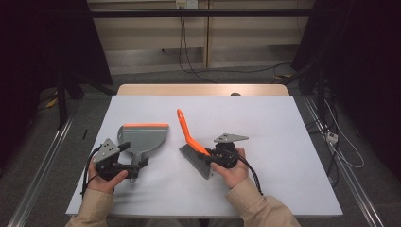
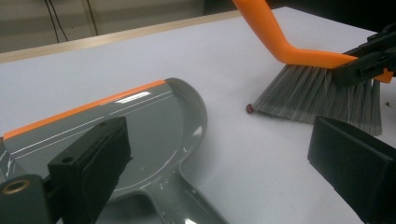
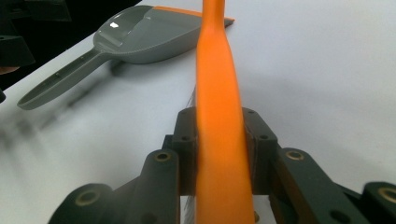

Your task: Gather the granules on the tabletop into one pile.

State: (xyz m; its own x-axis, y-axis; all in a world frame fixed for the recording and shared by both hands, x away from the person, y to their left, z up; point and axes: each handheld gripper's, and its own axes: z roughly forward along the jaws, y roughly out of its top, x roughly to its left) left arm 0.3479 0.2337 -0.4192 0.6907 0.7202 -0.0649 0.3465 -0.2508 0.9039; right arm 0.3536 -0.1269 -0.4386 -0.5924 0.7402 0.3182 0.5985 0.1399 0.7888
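Observation:
A grey dustpan point(image 1: 143, 136) with an orange lip lies flat on the white table point(image 1: 283, 142). Its handle point(image 2: 187, 205) points toward my left gripper point(image 1: 134, 154), whose jaws stand wide on either side of it without touching; that gripper point(image 2: 219, 149) is open. My right gripper point(image 1: 218, 155) is shut on the orange handle of a hand brush point(image 1: 187, 131), close to the head. The orange handle point(image 3: 218, 93) runs up between the pads. The grey bristles point(image 2: 322, 98) rest on the table to the right of the pan. A small dark red bead point(image 2: 250, 108) lies at the bristle tips.
The dustpan point(image 3: 140, 35) lies off to the left of the brush, with bare tabletop between them. A wooden table edge point(image 1: 203, 89) runs along the far side. Cables point(image 1: 189, 66) trail over the floor beyond it.

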